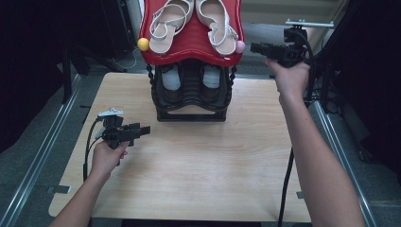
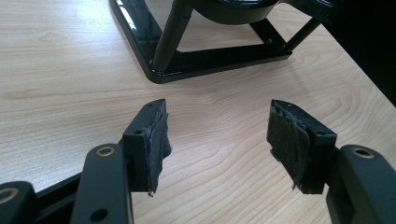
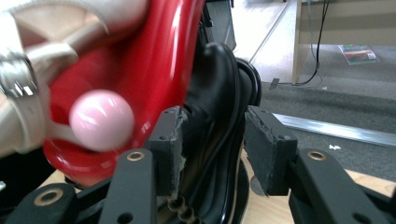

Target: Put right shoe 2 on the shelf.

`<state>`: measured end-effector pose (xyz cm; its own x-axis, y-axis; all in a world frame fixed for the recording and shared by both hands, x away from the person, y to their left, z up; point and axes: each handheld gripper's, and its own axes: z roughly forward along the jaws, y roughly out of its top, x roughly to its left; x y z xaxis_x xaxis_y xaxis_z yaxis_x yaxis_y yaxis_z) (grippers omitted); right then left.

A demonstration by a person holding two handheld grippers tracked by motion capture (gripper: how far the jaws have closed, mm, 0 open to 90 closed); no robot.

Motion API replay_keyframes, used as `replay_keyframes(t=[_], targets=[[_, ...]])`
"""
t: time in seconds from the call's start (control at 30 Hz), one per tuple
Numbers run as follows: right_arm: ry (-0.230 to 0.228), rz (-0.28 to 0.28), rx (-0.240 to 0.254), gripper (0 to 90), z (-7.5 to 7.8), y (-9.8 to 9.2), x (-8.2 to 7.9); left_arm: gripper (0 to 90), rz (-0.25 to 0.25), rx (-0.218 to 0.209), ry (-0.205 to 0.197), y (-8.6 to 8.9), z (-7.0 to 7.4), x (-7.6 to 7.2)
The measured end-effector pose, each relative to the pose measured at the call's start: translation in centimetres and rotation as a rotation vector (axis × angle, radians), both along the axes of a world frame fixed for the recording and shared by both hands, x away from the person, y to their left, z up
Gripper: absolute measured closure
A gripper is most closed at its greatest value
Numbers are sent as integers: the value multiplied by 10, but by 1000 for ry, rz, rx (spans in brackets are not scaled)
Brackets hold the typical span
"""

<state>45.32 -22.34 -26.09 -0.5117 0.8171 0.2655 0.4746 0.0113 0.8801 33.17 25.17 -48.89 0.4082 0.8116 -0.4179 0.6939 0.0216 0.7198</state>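
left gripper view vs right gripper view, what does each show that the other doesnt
Left gripper view: the rack's black base frame on bare table, and open, empty jaws. Right gripper view: the red top shelf, a pink ball, a pale sandal and grey floor. Both show black rack parts and light wood tabletop.

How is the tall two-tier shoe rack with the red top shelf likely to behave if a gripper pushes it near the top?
The two-tier shoe rack would probably tip rather than slide: it stands tall on a narrow black base frame. The pale strappy sandals lying loose on its red top shelf could slip off. Its thin posts suggest a light rack that may wobble.
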Motion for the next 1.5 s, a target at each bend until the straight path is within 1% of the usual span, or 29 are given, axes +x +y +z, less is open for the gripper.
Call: replay_keyframes(t=[0.13, 0.27, 0.33, 0.4, 0.47, 0.53, 0.6, 0.63, 0.8, 0.83, 0.93, 1.0, 1.13, 1.23, 1.3, 1.37, 1.5], targets=[[14, -5, 0, 567, -14, -4, -3, 389, 0, 2, 0, 0, 0, 0], [32, -2, 20, 563, -28, -7, -7, 388, 3, 2, 2, 0, 0, 0], [31, -1, 13, 562, -36, -9, -8, 388, 3, 2, 0, 1, 0, 0], [39, 2, 12, 555, -42, -9, -11, 388, 1, 3, -1, 1, 0, 0], [37, 9, -5, 547, -47, -9, -13, 388, -1, 4, 0, 1, 0, 0], [34, 12, -2, 546, -52, -11, -16, 388, -1, 5, 0, 1, 0, 0], [42, 13, 14, 546, -58, -13, -19, 388, 1, 4, 2, 1, 0, 0], [53, 11, 21, 546, -62, -14, -20, 388, 2, 5, 2, 1, 0, 0], [63, 18, 14, 541, -79, -17, -28, 388, -1, 9, 4, 1, 0, 0], [69, 20, 17, 533, -83, -17, -29, 387, -1, 8, 4, 1, 0, 0], [75, 30, 2, 497, -93, -16, -33, 384, 0, 3, 8, 2, -1, 0], [87, 33, -2, 481, -99, -15, -36, 384, 0, 6, 8, 2, -1, 0], [91, 34, -2, 465, -112, -15, -42, 383, 2, 7, 10, 2, -1, 0], [95, 35, 24, 464, -123, -15, -47, 383, 3, 13, 13, 2, -1, 0], [105, 33, 26, 464, -128, -15, -49, 383, 2, 15, 13, 2, -1, 0], [105, 34, 29, 465, -134, -15, -51, 382, 1, 15, 11, 2, -1, 0], [124, 44, 42, 467, -148, -15, -58, 378, 5, 9, 16, 2, -1, 0]])
